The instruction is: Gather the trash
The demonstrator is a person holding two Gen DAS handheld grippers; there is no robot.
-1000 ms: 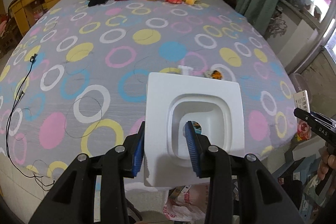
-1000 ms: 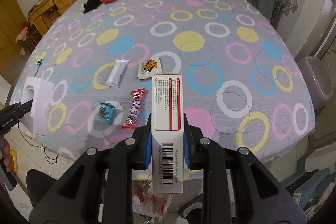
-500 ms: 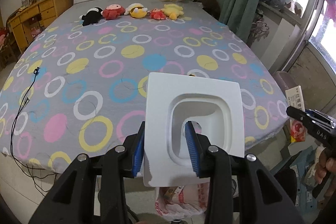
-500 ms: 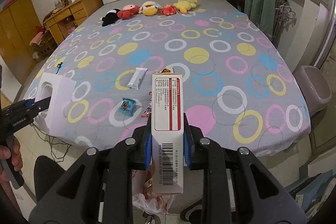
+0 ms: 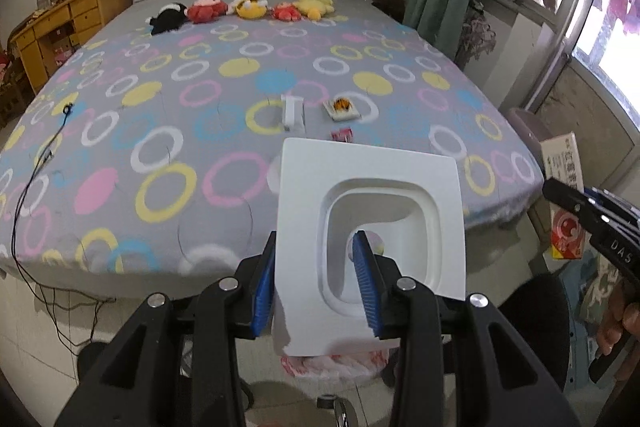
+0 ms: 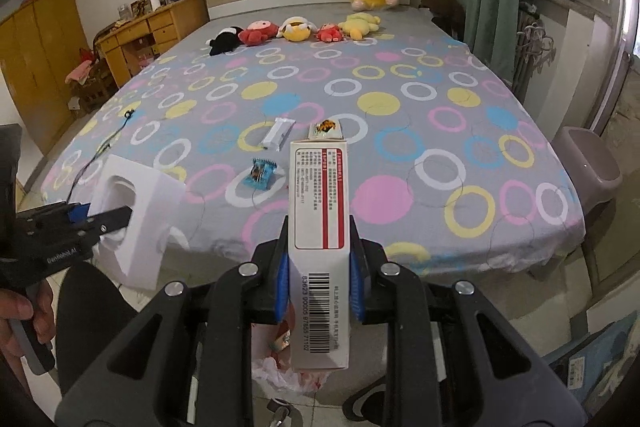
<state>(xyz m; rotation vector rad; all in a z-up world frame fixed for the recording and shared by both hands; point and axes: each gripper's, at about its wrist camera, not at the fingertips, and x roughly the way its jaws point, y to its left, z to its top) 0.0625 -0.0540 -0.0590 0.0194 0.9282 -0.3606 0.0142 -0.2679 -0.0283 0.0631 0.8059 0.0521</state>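
My left gripper (image 5: 316,283) is shut on the rim of a white foam tray (image 5: 400,195), held past the foot of the bed above a pink-and-white plastic bag (image 5: 332,363) on the floor. My right gripper (image 6: 319,279) is shut on a white-and-red carton (image 6: 319,203), also off the bed, above the same bag (image 6: 280,371). On the bedspread lie a white wrapper (image 6: 279,133), an orange-printed packet (image 6: 326,129) and a blue packet (image 6: 260,175). A red wrapper (image 5: 343,135) peeks over the tray in the left wrist view.
The bed (image 6: 400,155) fills the middle, with plush toys (image 6: 296,29) along the headboard. A black cable (image 5: 24,195) hangs over its left edge. A grey bin (image 6: 592,163) stands on the right, a wooden dresser (image 6: 152,31) on the left, curtains and window at right.
Both grippers have pulled back from the bed and lowered, each keeping its hold. More of the floor and the plastic bag shows beneath them.
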